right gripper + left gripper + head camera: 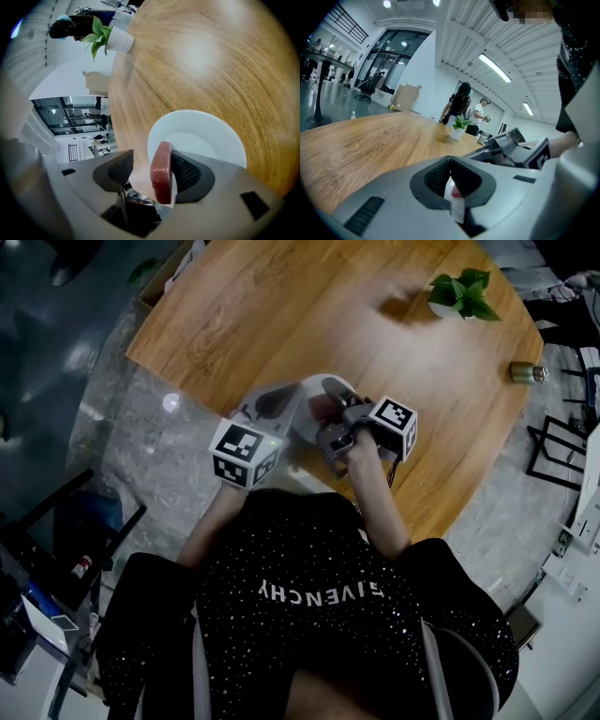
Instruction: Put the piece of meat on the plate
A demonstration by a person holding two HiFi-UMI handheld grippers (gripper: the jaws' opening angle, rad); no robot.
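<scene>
Meat (161, 171), a flat red slab, stands on edge between the jaws of my right gripper (153, 169). The jaws are spread wide. The slab leans against 1 ribbed pad (186, 172), the one on the right of the right gripper view, while the other pad (123, 168) stands clear of it with a visible gap, so nothing squeezes the piece. Just beyond the jaws lies the white plate (201, 136), and the slab's far end reaches over its near rim. Whether the meat touches the plate I cannot tell.

My left gripper (452, 185) has its jaws drawn narrow on a thin white edge, the plate's rim, pinched between the 2 dark pads. A bit of red shows behind that edge. From the head view, this gripper comes at the plate from its left side and the right gripper from its near side, the 2 close together.

The plate sits close to the near edge of the wooden table (281, 306), right in front of me. A potted plant (462, 294) stands well apart from it, toward the table's far right edge.
</scene>
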